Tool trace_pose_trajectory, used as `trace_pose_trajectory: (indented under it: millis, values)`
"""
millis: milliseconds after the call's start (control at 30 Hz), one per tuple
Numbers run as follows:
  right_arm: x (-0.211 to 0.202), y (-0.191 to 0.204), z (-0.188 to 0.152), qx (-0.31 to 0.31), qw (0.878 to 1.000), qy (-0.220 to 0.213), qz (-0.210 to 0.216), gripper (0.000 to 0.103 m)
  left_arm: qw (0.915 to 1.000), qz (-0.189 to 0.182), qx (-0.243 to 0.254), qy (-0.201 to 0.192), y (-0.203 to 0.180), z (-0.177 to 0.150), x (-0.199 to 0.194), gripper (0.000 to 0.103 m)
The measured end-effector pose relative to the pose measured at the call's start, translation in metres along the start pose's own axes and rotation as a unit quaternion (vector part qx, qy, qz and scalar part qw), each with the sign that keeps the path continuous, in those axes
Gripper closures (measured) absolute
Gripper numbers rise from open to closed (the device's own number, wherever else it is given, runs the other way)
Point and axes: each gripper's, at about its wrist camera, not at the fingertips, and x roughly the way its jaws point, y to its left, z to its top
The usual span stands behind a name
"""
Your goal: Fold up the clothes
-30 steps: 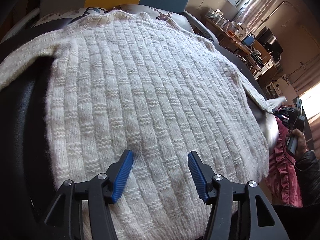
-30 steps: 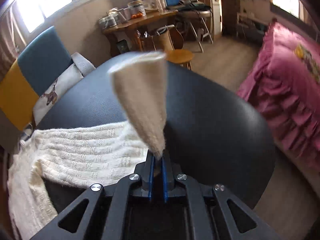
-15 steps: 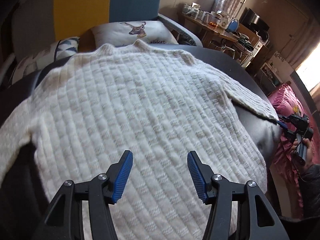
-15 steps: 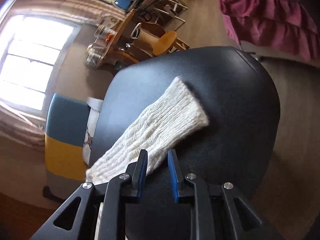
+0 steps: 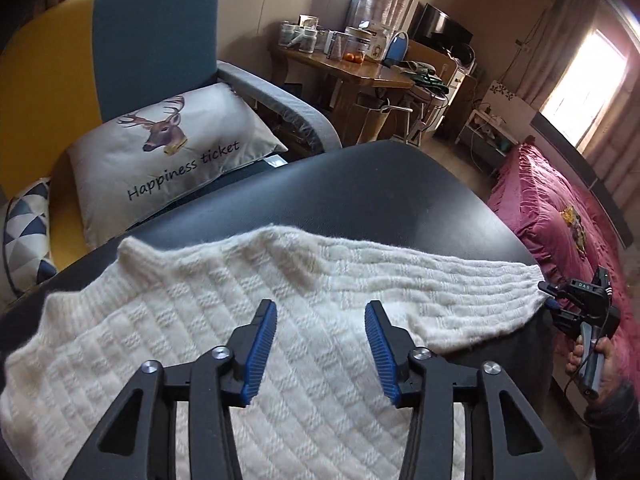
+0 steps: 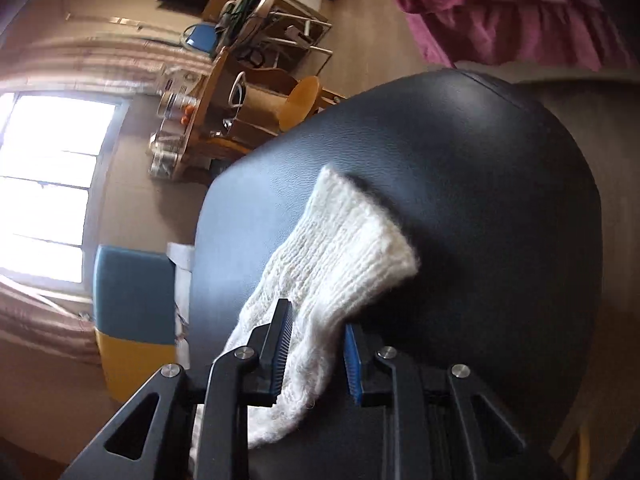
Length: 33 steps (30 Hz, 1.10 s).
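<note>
A white knit sweater (image 5: 180,320) lies spread on the black table (image 5: 360,188). Its sleeve (image 5: 460,292) stretches right to the table's edge. My left gripper (image 5: 320,308) hovers over the shoulder area near the collar; its jaws are closing with only the flat knit below them, nothing gripped. In the right wrist view the sleeve (image 6: 344,248) lies flat on the table (image 6: 480,180) and runs back between the jaws of my right gripper (image 6: 316,316). Those jaws are closing, with a gap still at the right pad. A hand holds that gripper (image 5: 550,296) at the cuff.
A sofa with a yellow and blue back (image 5: 152,40) stands behind the table, with a deer-print pillow (image 5: 168,148) on it. A wooden desk (image 5: 352,68) with jars is at the back. A pink bed (image 5: 560,220) lies to the right.
My left gripper travelled up the sweater's body to the collar and shoulder, and its jaws narrowed. My right gripper let go of the lifted cuff, rolled over, and the sleeve now lies flat.
</note>
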Motion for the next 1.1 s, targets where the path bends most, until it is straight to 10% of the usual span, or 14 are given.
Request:
trace_pose_trajectory:
  millis: [233, 433, 733, 833, 1100]
  values:
    - [0.018, 0.059, -0.001, -0.235, 0.958, -0.021, -0.165, 0.097, 0.9982, -0.012, 0.037, 0.045, -0.002, 0.022, 0.067, 0.087]
    - [0.024, 0.062, 0.015, -0.265, 0.94, -0.022, -0.213, 0.097, 0.9974, 0.056, 0.014, 0.043, 0.008, 0.023, 0.114, 0.088]
    - [-0.007, 0.046, 0.043, -0.19, 0.973, -0.013, -0.126, 0.089, 0.9998, 0.019, 0.003, 0.007, -0.002, 0.019, 0.072, 0.088]
    - [-0.035, 0.07, 0.033, -0.232, 0.965, -0.06, -0.105, 0.085, 0.9988, -0.036, 0.031, 0.009, -0.024, 0.001, 0.046, 0.088]
    - [0.038, 0.175, -0.077, -0.391, 0.911, 0.129, 0.026, 0.085, 0.9858, -0.138, 0.084, 0.047, -0.086, -0.056, 0.008, 0.089]
